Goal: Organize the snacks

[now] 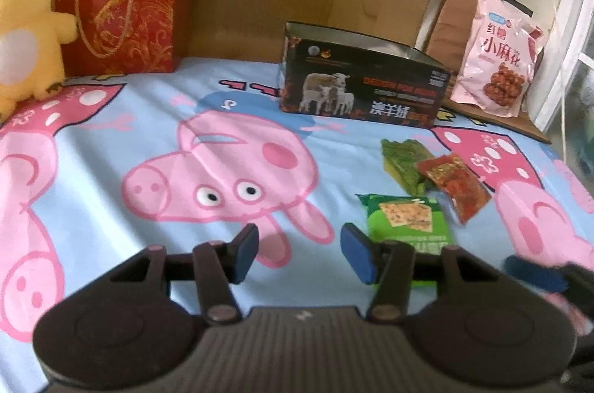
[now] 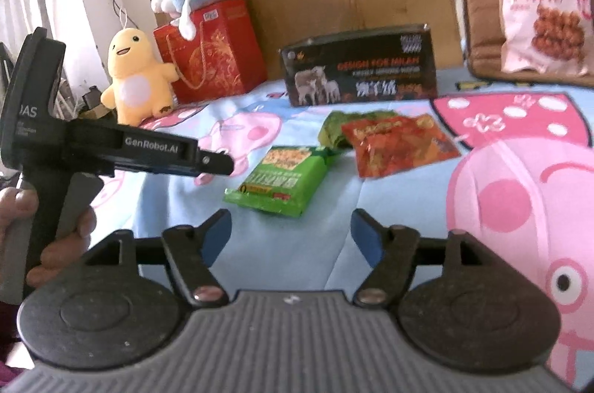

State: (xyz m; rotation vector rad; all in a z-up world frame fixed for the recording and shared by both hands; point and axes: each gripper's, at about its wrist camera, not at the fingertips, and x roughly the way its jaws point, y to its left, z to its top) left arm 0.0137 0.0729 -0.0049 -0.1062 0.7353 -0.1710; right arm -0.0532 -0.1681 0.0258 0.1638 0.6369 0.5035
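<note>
Three snack packets lie on a cartoon pig bedsheet (image 1: 148,118): a bright green cracker pack (image 1: 406,220) (image 2: 286,179), a dark green pack (image 1: 404,164) (image 2: 336,127) and a red pack (image 1: 454,187) (image 2: 397,142). Behind them stands an open black box with sheep on it (image 1: 362,84) (image 2: 358,70). My left gripper (image 1: 300,253) is open over the sheet, just left of the cracker pack, nothing between its fingers. My right gripper (image 2: 291,237) is open and empty, a little short of the cracker pack. The left tool (image 2: 122,148), held by a hand (image 2: 48,237), shows in the right wrist view.
A large pink snack bag (image 1: 495,62) (image 2: 542,6) leans on a brown cushion at the back right. A yellow plush toy (image 1: 24,32) (image 2: 137,77), a red gift bag (image 1: 122,10) (image 2: 211,51) with a pastel plush on top, and a cardboard panel line the back.
</note>
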